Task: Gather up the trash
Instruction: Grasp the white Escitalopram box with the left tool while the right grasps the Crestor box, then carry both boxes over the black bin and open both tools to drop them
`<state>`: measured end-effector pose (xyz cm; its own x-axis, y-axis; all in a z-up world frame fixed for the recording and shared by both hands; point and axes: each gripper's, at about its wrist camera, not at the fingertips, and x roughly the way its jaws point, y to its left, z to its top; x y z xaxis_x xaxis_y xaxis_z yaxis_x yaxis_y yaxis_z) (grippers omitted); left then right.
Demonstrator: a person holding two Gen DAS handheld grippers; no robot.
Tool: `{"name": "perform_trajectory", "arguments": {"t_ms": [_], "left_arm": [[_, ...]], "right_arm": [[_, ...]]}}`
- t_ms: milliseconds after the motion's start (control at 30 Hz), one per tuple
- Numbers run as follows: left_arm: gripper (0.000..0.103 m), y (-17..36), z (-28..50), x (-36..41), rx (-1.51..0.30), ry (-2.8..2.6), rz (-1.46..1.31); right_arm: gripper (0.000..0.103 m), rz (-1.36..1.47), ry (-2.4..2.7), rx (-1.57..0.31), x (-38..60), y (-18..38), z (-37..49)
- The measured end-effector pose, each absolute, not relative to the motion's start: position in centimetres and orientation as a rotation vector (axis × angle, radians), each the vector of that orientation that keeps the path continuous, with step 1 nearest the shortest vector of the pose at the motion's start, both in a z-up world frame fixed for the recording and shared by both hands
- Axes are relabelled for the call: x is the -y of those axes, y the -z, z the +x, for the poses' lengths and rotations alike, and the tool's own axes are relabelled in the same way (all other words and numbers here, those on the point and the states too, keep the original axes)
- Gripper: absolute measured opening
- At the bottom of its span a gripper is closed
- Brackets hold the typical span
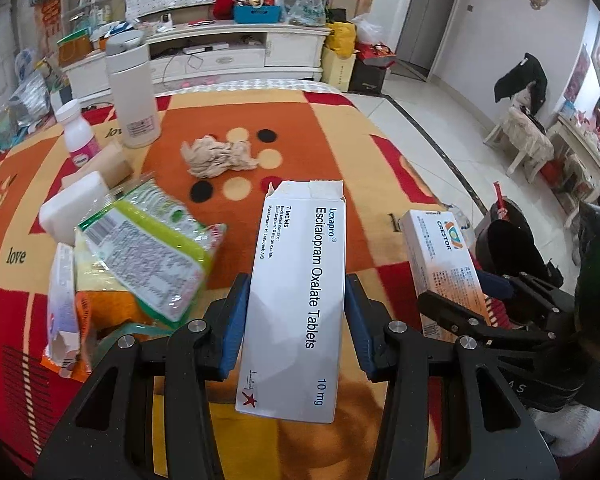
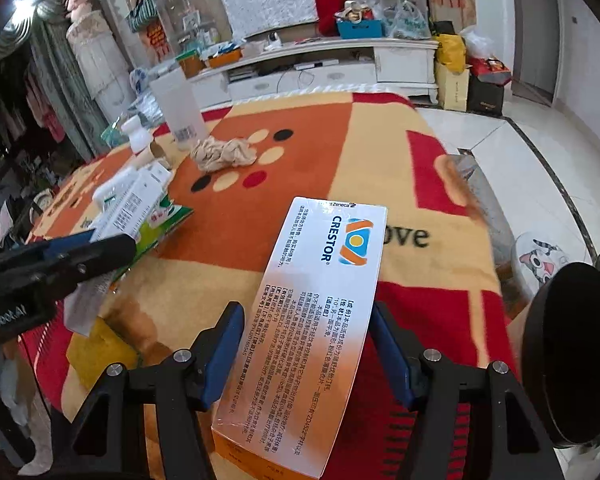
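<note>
Left wrist view
Left gripper [image 1: 296, 328]: blue pads pressed on both long sides of the Lexapro box [image 1: 296, 300], held above the blanket [image 1: 340, 136]
Lexapro box: white carton, far end flap torn open; inside cannot be seen
Right gripper [image 1: 488, 300]: off to the right, holding the Crestor box [image 1: 440, 264] at its near end
Loose trash: crumpled tissue [image 1: 218, 156] near the blanket's middle; green wrapper [image 1: 152, 252] and orange packet [image 1: 66, 312] at left
Containers: tall white tumbler [image 1: 132, 92] with lid on, small pink-labelled bottle [image 1: 78, 132] capped just beside it; contents hidden
Black bin [image 1: 516, 248]: beyond the blanket's right edge, behind the right gripper; inside not visible

Right wrist view
Right gripper [image 2: 306, 356]: jaws part open, both blue pads against the Crestor box [image 2: 312, 320], box closed
Left gripper [image 2: 80, 256]: enters from the left, over the green wrapper [image 2: 156, 224]
Crumpled tissue [image 2: 224, 152]: well ahead, in front of the tumbler [image 2: 180, 108]
Black bin [image 2: 568, 348]: at right edge, only its dark outer side shows
</note>
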<state>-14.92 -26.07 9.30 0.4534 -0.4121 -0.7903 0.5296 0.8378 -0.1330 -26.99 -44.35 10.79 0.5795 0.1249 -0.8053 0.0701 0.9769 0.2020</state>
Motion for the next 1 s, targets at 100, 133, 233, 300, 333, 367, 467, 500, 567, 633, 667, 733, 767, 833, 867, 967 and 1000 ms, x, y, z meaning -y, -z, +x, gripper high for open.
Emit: {"name": "perform_trajectory", "arguments": {"t_ms": [100,133,233,300,333,367,467,500,567,633,667,733,767,833,867,967,1000], "left_arm": [[0.044,-9.3,-15.3,27.1,-0.932,0.598,0.149],[0.044,-9.4,-15.4,27.4,-0.931,0.603,0.152],[0.044,-9.5,-15.8,28.5,-0.928,0.618,0.161],[0.044,-9.6,-16.1,29.3,-0.925,0.632,0.169],[0.044,-9.6,-16.3,29.7,-0.923,0.638,0.172],[0.044,-9.6,-16.5,30.1,-0.922,0.644,0.176],[0.044,-9.6,-17.0,31.4,-0.919,0.662,0.188],[0.044,-9.6,-17.2,31.9,-0.919,0.671,0.192],[0.044,-9.6,-17.5,32.7,-0.918,0.683,0.200],[0.044,-9.6,-17.9,33.5,-0.916,0.696,0.208],[0.044,-9.6,-18.1,33.9,-0.916,0.702,0.212],[0.044,-9.6,-18.4,34.7,-0.917,0.714,0.219],[0.044,-9.6,-18.5,35.2,-0.917,0.720,0.222],[0.044,-9.6,-18.8,36.0,-0.918,0.733,0.226],[0.044,-9.6,-19.0,36.5,-0.919,0.740,0.227],[0.044,-9.5,-19.4,37.9,-0.923,0.764,0.233],[0.044,-9.5,-19.6,38.4,-0.924,0.772,0.238]], "right_arm": [[0.062,0.234,-0.021,-0.945,45.3,-11.0,-27.6],[0.062,0.239,-0.015,-0.941,45.7,-11.2,-27.8],[0.062,0.244,-0.001,-0.932,46.7,-11.5,-28.6],[0.062,0.250,0.014,-0.923,47.5,-11.8,-29.2],[0.062,0.253,0.019,-0.920,47.8,-11.9,-29.4],[0.062,0.257,0.027,-0.916,48.2,-12.0,-29.7],[0.062,0.268,0.052,-0.906,49.5,-12.3,-30.5],[0.062,0.271,0.060,-0.904,49.9,-12.3,-30.8],[0.062,0.279,0.077,-0.900,50.8,-12.4,-31.4],[0.062,0.287,0.093,-0.897,51.6,-12.5,-32.0],[0.062,0.291,0.102,-0.895,52.0,-12.5,-32.3],[0.062,0.298,0.118,-0.892,52.9,-12.6,-32.8],[0.062,0.302,0.125,-0.890,53.2,-12.6,-33.1],[0.062,0.310,0.144,-0.887,54.2,-12.7,-33.7],[0.062,0.314,0.154,-0.885,54.7,-12.8,-34.0],[0.062,0.327,0.185,-0.882,56.3,-12.7,-34.8],[0.062,0.332,0.195,-0.882,56.8,-12.7,-35.1]]}}
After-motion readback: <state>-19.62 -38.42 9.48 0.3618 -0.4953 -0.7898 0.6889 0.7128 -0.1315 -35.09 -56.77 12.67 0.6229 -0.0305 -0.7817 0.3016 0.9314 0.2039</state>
